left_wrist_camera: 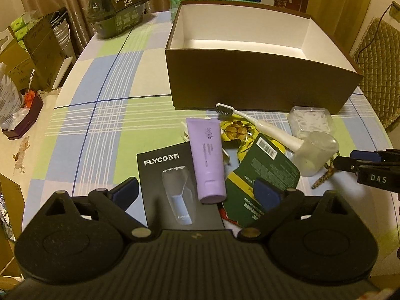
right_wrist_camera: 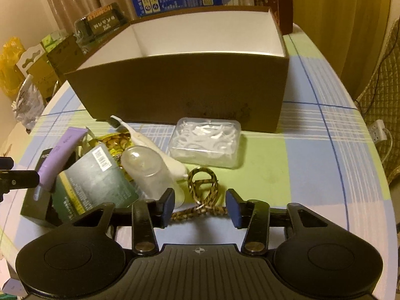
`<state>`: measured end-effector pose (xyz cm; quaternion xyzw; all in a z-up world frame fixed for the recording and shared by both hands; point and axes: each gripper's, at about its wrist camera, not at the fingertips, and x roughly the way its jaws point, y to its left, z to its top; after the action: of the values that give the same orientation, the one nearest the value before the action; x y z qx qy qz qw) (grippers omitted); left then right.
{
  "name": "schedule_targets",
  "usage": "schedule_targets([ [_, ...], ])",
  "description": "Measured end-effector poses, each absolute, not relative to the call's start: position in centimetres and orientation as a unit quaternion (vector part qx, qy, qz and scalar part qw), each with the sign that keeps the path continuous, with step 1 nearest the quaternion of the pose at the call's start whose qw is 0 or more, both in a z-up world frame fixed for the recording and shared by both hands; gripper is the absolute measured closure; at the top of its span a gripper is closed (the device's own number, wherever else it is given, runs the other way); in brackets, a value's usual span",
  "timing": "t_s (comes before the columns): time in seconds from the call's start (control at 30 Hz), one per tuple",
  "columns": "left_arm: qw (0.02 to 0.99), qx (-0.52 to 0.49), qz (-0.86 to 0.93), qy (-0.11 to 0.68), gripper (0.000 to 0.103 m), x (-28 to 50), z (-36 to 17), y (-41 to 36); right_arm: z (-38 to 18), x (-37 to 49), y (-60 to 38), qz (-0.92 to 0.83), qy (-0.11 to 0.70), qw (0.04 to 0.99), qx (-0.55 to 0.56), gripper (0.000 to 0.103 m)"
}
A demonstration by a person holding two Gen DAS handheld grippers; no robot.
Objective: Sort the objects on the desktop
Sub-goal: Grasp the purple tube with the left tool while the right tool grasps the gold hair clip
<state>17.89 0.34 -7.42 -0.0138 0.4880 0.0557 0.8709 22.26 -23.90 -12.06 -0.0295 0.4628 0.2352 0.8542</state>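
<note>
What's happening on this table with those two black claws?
A person holding two claws is sorting clutter beside an open brown box that shows nothing inside. The left claw hangs open over a shaver box and purple tube. The right claw, partly closed, straddles a patterned cord without gripping it.

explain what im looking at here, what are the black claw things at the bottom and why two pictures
Each black claw is a hand-held two-finger gripper with a camera on it looking along its fingers; a person holds one in each hand. One picture comes from the left gripper, one from the right gripper. On the checked tablecloth stands an open brown cardboard box, white inside. In front lie a lilac tube, a black shaver box, a white toothbrush, a clear plastic cup, a clear case of floss picks and a gold-brown braided cord. The cord lies between the right gripper's fingers, not pinched. Nothing is held.
</note>
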Motion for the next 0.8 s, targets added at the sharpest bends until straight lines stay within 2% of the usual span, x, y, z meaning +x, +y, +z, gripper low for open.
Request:
schedule_targets([
  [0.2, 0.869, -0.008, 0.056, 0.491, 0.013, 19.2, -8.0, 0.1, -13.5, 23.6, -23.3, 0.239, 0.477, 0.845, -0.045, 0.066],
  [0.4, 0.869, 0.008, 0.052, 0.493, 0.025, 20.3, -8.8, -0.2, -14.1, 24.1, -24.2, 0.236, 0.485, 0.841, -0.042, 0.068],
  [0.43, 0.869, 0.012, 0.053, 0.493, 0.032, 20.4, -8.9, -0.1, -14.0, 24.2, -24.3, 0.235, 0.485, 0.841, -0.042, 0.068],
  [0.47, 0.869, 0.013, 0.052, 0.492, 0.036, 20.6, -9.0, -0.1, -14.0, 24.3, -24.6, 0.235, 0.486, 0.841, -0.042, 0.068],
  [0.57, 0.869, 0.014, 0.053, 0.492, 0.039, 21.3, -9.3, 0.2, -14.1, 24.4, -24.8, 0.239, 0.485, 0.84, -0.042, 0.068],
  [0.67, 0.869, 0.02, 0.049, 0.493, 0.047, 21.9, -9.7, 0.1, -14.2, 24.4, -24.7, 0.243, 0.484, 0.839, -0.046, 0.068],
  [0.77, 0.866, 0.022, 0.047, 0.497, 0.062, 22.4, -10.2, 0.0, -14.2, 24.4, -24.8, 0.247, 0.484, 0.838, -0.047, 0.068],
  [0.8, 0.865, 0.019, 0.047, 0.499, 0.071, 22.4, -10.4, 0.1, -14.2, 24.4, -24.8, 0.248, 0.484, 0.838, -0.047, 0.068],
])
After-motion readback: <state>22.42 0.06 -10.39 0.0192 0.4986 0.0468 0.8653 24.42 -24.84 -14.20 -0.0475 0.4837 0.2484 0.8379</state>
